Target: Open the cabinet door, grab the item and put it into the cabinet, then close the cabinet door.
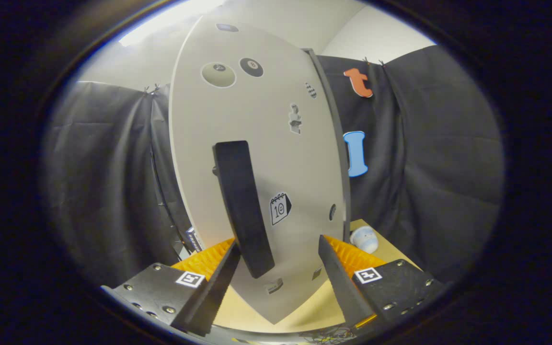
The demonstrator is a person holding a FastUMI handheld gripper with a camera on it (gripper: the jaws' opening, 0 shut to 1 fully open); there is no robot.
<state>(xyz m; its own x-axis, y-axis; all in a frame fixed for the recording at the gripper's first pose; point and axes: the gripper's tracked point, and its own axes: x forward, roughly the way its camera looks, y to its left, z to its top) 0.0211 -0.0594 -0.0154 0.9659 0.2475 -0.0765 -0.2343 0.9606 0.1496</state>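
The cabinet door (266, 143) is a flat, matte, pale panel carrying small stickers; it stands upright on the counter (314, 311), just ahead of the gripper (281, 254). Whether it is swung open or shut cannot be told from this angle. A dark frame edge (336, 143) runs along its right side.

The handle (242, 206) is a dark, smooth, vertical bar standing off the panel. The gripper's fingers are spread apart and grip nothing; the handle's lower end lies between them, nearer the left finger.

To move the door, centre the bar between both fingers and close squarely, since a smooth bar may slip.

The item (365, 238), small, rounded and pale, rests on the counter beyond the right finger, beside the door's lower right corner.
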